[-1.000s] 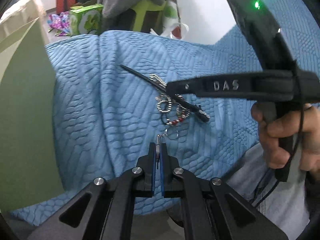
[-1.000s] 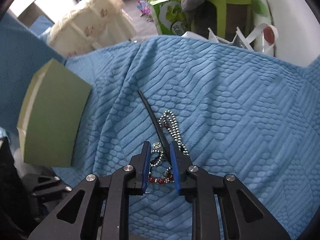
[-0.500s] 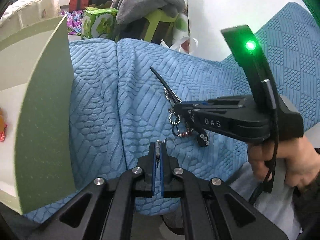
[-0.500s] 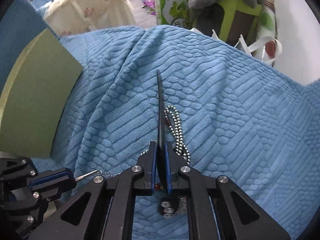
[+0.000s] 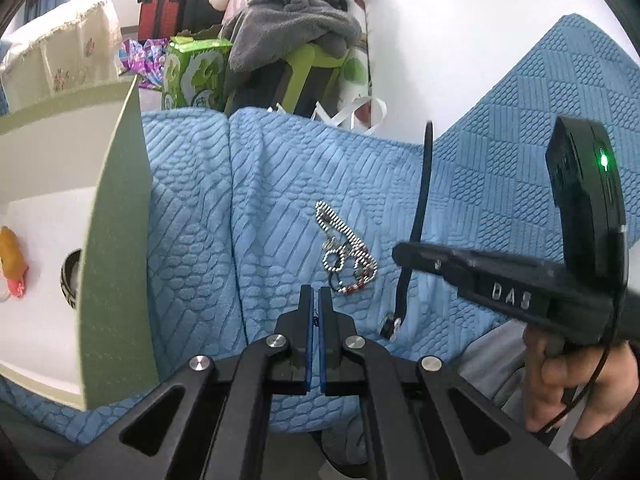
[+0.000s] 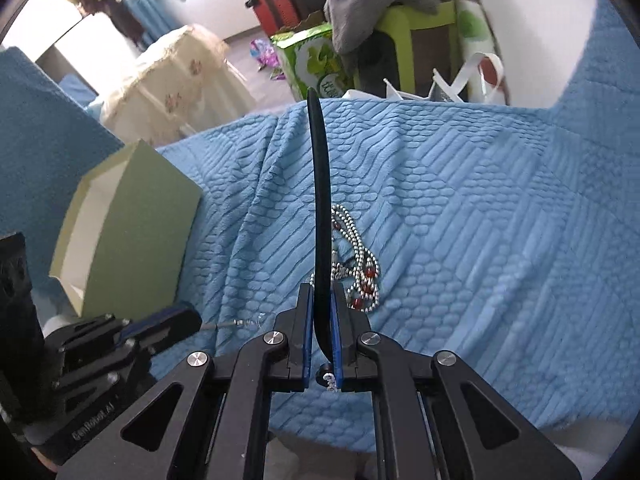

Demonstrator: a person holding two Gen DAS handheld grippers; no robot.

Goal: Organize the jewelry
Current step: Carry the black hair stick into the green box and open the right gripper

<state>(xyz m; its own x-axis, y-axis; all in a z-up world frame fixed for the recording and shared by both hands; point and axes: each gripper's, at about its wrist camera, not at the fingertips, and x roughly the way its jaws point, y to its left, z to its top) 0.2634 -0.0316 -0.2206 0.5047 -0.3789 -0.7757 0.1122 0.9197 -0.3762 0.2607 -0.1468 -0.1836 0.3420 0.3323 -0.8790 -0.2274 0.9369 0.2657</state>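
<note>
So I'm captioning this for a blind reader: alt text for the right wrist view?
The right claw grips a black strap lifted above a blue quilted blanket, where beaded chains lie; a green box stands at left.

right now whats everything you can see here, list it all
black strap: 1, black, pinched in right gripper, lifted off blanket
bead chains: tangle, silver with red beads, on blanket
thin chain: 1, silver, between the left gripper's fingers
blanket: 1, blue, underneath
box: 1, green outside, white inside, left
bangle: 1, dark, in box
grey cloth: 1, on green stool, background
left gripper: shut
right gripper: shut
hand: 1, holding right gripper
</note>
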